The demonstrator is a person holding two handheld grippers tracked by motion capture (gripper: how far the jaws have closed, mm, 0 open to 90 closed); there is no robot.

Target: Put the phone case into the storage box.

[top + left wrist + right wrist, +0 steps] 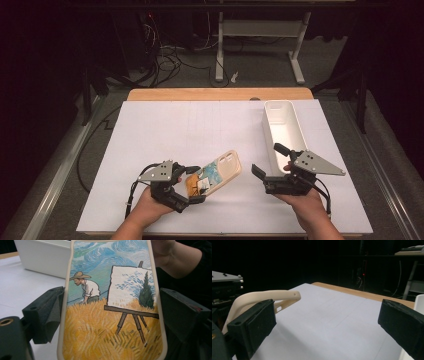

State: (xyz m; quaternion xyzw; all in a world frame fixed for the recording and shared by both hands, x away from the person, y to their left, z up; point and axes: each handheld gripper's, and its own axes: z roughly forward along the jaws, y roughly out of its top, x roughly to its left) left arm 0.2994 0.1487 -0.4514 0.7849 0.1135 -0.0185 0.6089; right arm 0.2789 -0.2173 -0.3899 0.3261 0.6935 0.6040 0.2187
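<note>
Left gripper (192, 186) jaws grasp a painted phone case (216, 173) above the desk (165, 135); right gripper (266, 165) jaws released, beside a white bin (280, 117).

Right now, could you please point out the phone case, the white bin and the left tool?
phone case (110, 315): left gripper view, painted back.
white bin (289, 131): high view, right wall.
left tool (192, 184): high view, midway between its tips.

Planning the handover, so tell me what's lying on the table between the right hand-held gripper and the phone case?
Nothing: in the high view, only bare white table separates the right hand-held gripper from the phone case.
</note>
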